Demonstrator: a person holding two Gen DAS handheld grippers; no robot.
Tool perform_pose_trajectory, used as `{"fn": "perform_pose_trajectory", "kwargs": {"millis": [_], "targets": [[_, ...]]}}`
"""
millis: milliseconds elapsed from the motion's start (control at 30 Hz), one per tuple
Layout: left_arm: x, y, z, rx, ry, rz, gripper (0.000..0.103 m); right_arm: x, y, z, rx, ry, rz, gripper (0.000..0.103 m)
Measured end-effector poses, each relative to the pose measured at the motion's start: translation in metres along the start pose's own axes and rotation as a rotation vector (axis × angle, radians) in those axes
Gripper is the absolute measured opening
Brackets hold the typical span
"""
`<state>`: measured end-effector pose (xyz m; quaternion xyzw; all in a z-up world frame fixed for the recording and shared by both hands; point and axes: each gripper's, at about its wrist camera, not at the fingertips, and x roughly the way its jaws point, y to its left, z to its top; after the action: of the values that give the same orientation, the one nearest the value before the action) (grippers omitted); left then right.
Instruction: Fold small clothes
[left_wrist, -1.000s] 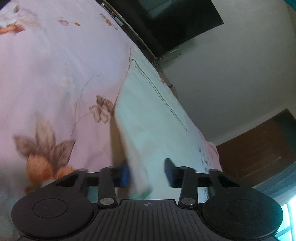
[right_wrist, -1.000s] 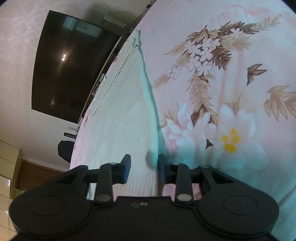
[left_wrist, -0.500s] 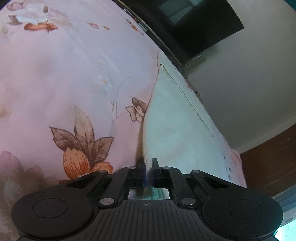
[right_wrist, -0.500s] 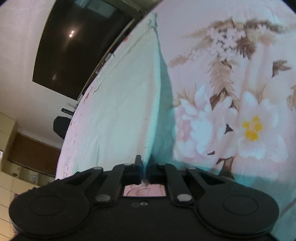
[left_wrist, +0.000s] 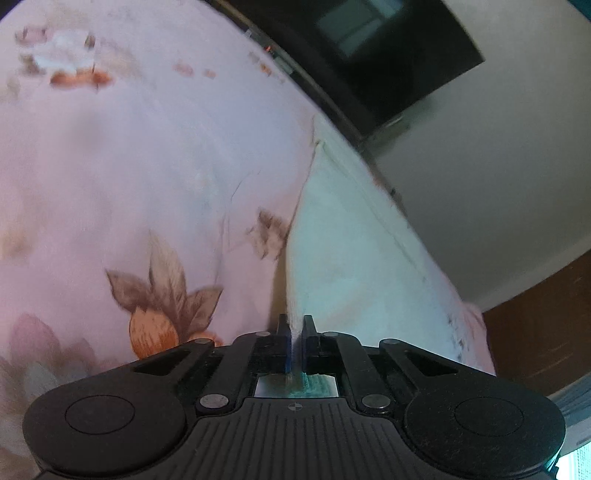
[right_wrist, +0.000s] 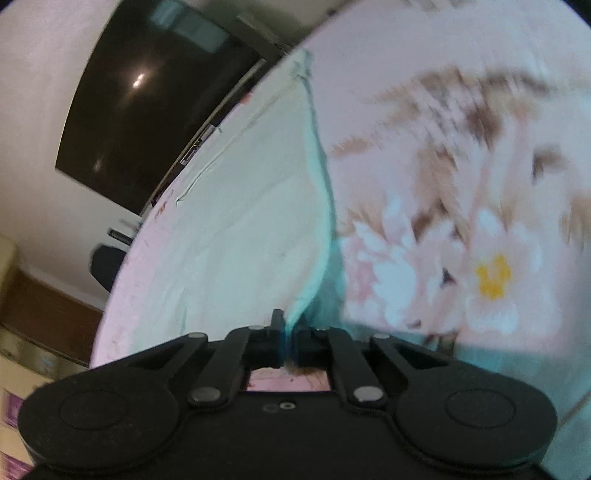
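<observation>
A floral bedsheet (left_wrist: 129, 177) filled the frame's left. The pale garment (left_wrist: 351, 266) lay across its centre, each near corner pinched tight by the left gripper (left_wrist: 294, 328) and right gripper (right_wrist: 286, 328), fingers closed, likely for folding over.

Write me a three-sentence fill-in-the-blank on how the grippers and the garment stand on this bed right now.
1. The left gripper is ____ on the pale green garment.
2. The right gripper pinches the garment's ____.
3. The garment lies on a pink bedsheet printed with ____.

Missing words: shut; edge; flowers
</observation>
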<state>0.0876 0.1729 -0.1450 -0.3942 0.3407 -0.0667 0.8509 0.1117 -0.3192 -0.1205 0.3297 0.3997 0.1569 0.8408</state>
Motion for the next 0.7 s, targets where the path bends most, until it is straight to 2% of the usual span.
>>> {"fn": "perform_pose_trajectory", "kwargs": {"millis": [200, 300, 567, 700], "targets": [[-0.011, -0.035, 0.030, 0.051, -0.067, -0.081, 0.005, -0.020, 0.037, 0.029, -0.137, -0.086, 0.035, 0.005], [-0.005, -0.050, 0.055, 0.063, -0.098, -0.090, 0.005, -0.017, 0.051, 0.054, -0.170, -0.109, 0.051, 0.005], [0.030, -0.108, 0.131, 0.138, -0.139, -0.113, 0.005, -0.004, 0.080, 0.140, -0.235, -0.199, 0.075, 0.005], [0.060, -0.134, 0.168, 0.161, -0.160, -0.110, 0.005, 0.021, 0.093, 0.188, -0.223, -0.214, 0.069, 0.005]]}}
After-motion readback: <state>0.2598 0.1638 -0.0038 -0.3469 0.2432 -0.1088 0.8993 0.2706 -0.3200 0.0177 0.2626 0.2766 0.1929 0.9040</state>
